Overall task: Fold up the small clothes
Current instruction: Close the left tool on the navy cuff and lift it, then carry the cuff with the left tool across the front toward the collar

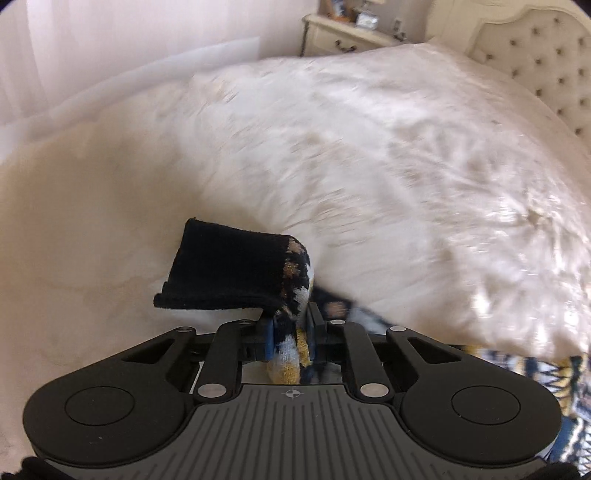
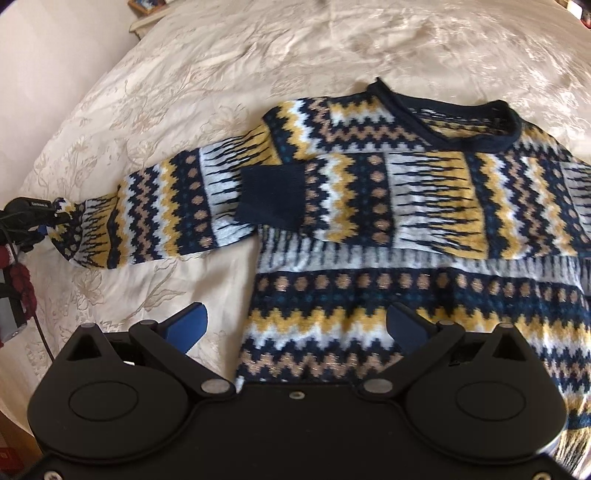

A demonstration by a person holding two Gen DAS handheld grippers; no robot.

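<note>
Our left gripper point(image 1: 290, 332) pinches the sleeve point(image 1: 236, 273) (dark cuff free). Right gripper point(image 2: 295, 325): jaws wide above the sweater point(image 2: 406, 206) on the bed point(image 2: 184, 74).

Cream floral bedspread point(image 2: 155, 122), wrinkled and glossy, covering the bed across both views. Tufted, buttoned cream headboard point(image 1: 546, 62) at the upper right of the left view. Pale nightstand point(image 1: 343, 35) with dark drawer handles beside the headboard, small blurred items on top. Sheer whitish curtain point(image 1: 92, 55) along the upper left of that view, just past the bed's edge. Plain pale wall point(image 2: 55, 66) left of the bed in the right view. Corner of a framed picture point(image 2: 146, 4) at that view's top edge, too cropped to make out.
</note>
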